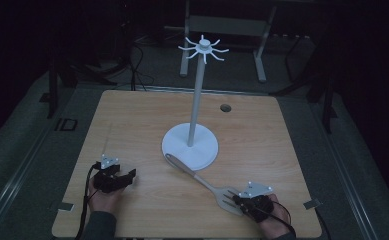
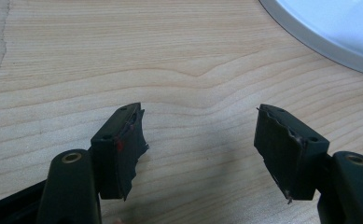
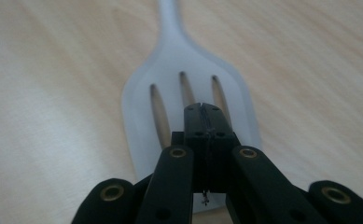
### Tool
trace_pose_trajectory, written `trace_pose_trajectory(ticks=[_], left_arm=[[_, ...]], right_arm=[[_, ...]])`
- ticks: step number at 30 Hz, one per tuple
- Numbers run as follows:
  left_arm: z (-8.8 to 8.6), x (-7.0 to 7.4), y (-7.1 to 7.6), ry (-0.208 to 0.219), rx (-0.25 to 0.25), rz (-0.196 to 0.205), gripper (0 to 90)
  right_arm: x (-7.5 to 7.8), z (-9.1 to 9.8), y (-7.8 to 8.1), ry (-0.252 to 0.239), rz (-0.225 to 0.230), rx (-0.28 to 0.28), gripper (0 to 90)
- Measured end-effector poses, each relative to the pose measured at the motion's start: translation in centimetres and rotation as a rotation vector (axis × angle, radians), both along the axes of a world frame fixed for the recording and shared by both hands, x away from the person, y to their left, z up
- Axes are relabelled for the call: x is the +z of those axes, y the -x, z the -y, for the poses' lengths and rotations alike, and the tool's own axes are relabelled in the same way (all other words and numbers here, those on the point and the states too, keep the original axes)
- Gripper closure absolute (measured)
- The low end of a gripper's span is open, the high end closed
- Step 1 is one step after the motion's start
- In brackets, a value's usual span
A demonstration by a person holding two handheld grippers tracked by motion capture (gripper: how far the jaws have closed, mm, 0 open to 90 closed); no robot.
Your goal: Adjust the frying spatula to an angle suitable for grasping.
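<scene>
Step in hand: going for the pale grey slotted plastic spatula [image 1: 209,185], lying flat near worktop's [image 1: 132,115] front-right corner, handle tip just over base rim of the white hook-topped utensil stand [image 1: 190,145]. Right tongs [image 3: 202,108] clenched empty, jaws pressed together w/ tips over the slotted blade. Left tongs [image 2: 200,140] released, nothing btwn, parked over bare wood near front-left edge. Next, prob.: spread right jaws, straddle blade edge or neck, clamp, lift twd stand hooks.

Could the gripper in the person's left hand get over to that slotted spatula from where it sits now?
Probably yes. The left gripper rests with jaws open on bare table, and nothing lies between it and the spatula, whose handle rests on the stand's base. The right gripper sits shut over its blade.
</scene>
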State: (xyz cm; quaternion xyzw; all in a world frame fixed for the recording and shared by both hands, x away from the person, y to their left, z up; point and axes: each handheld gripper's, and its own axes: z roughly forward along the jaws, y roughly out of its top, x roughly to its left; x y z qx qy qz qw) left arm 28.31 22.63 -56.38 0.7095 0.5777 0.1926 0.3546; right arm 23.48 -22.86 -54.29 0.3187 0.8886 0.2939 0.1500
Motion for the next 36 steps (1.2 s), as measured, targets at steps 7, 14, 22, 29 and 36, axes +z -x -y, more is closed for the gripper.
trace_pose_trajectory(ticks=[7,14,22,29,36], left_arm=[[0.0,0.0,0.0,-0.002,-0.001,0.001,33.1],[0.0,0.0,0.0,-0.001,-0.001,0.002,33.2],[0.0,0.0,0.0,-0.002,-0.001,0.002,33.2],[0.0,0.0,0.0,0.0,-0.004,0.002,33.2],[-0.1,0.0,0.0,0.006,-0.002,0.006,33.2]], right_arm=[[0.6,-1.1,0.9,-0.001,0.003,0.049,89.8],[1.1,-1.8,0.7,-0.026,-0.007,0.063,85.6],[2.2,-5.0,-2.0,-0.002,0.027,0.082,79.3],[2.6,-8.5,-5.8,0.027,0.012,0.053,68.7],[1.0,-11.5,-8.6,0.091,-0.067,0.048,68.4]])
